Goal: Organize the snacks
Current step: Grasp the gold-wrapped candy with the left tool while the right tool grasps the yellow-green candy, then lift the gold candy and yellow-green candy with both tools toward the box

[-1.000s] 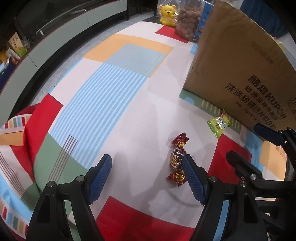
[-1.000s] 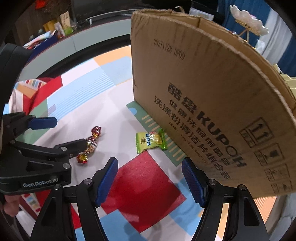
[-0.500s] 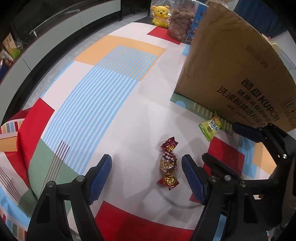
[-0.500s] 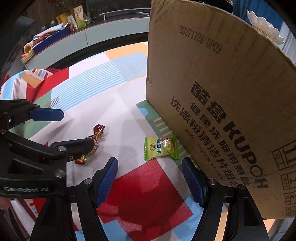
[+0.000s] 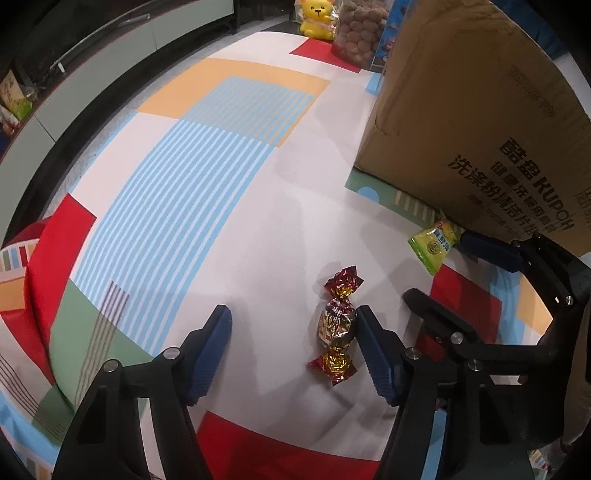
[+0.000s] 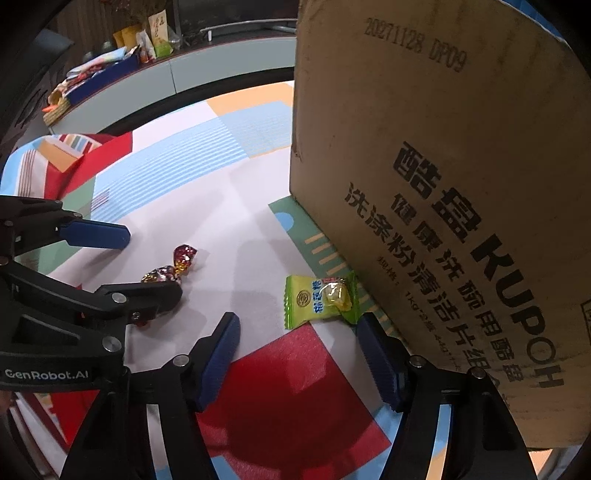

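Observation:
A red and gold foil-wrapped candy lies on the patterned tablecloth, just inside the right finger of my open left gripper. It also shows in the right wrist view, partly hidden behind the left gripper. A green wrapped candy lies at the foot of the cardboard box, just ahead of my open right gripper. In the left wrist view the green candy sits next to the right gripper's fingers. Both grippers are empty.
The tall cardboard box stands close on the right. A yellow bear toy and a jar of brown snacks stand at the far table edge. A counter with snack bags runs behind the table.
Both grippers have moved forward and lower over the cloth. The foil candy now lies between the left fingers, and the green candy is nearer the right fingertips. Neither candy moved.

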Tool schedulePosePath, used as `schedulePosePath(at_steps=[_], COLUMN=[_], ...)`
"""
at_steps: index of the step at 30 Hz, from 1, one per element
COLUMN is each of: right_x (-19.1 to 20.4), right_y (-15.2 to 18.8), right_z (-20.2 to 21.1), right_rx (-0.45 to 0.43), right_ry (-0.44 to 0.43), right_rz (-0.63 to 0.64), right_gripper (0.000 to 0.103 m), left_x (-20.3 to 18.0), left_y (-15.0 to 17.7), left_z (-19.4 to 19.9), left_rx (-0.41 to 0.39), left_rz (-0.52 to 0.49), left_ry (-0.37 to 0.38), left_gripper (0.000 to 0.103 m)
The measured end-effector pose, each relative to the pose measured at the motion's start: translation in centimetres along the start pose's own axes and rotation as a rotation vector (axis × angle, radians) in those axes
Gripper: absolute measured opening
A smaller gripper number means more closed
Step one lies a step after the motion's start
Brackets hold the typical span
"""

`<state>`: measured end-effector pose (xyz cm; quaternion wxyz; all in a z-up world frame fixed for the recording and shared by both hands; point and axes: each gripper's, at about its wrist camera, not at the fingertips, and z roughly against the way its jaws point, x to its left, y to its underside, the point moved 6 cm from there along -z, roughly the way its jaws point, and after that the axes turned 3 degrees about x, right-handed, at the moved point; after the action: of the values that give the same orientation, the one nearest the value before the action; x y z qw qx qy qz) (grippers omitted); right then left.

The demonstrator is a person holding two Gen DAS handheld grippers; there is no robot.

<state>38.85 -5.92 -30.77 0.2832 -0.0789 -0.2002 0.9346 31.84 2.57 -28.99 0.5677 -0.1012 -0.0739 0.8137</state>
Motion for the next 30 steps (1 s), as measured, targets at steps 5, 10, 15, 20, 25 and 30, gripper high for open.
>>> schedulePosePath(at_steps=[5, 10, 15, 20, 25, 30], right_x=[-0.6, -0.7, -0.1, 0.3, 0.8, 1.1], right_y=[-0.4, -1.0, -1.0, -0.9, -0.7, -0.4], right_z=[-0.1, -0.3, -0.2, 0.0, 0.2, 1.5], right_rx=[-0.017, -0.030, -0.030, -0.028, -0.023, -0.035], right_ry=[-0.008, -0.013, -0.022, -0.013, 0.001, 0.009], right_rz=[-0.025, -0.047, -0.051, -0.054, -0.073, -0.092], right_gripper=[0.064, 0.055, 0.043, 0.035, 0.034, 0.034], left_x=[0.5, 0.6, 0.5, 0.3, 0.5, 0.8], left_y=[0.3, 0.6, 0.9, 1.0, 1.7, 1.3], left_z=[0.1, 0.1, 0.4, 0.6, 1.2, 1.7], left_rx=[-0.005, -0.013, -0.035, -0.042, -0.045, -0.055], left_rz=[-0.042, -0.047, -0.055, -0.070, -0.061, -0.048], left_ry=[-0.033, -0.053, -0.055, -0.041, -0.037, -0.036], left_gripper=[0.061, 0.059, 0.038, 0.019, 0.019, 0.019])
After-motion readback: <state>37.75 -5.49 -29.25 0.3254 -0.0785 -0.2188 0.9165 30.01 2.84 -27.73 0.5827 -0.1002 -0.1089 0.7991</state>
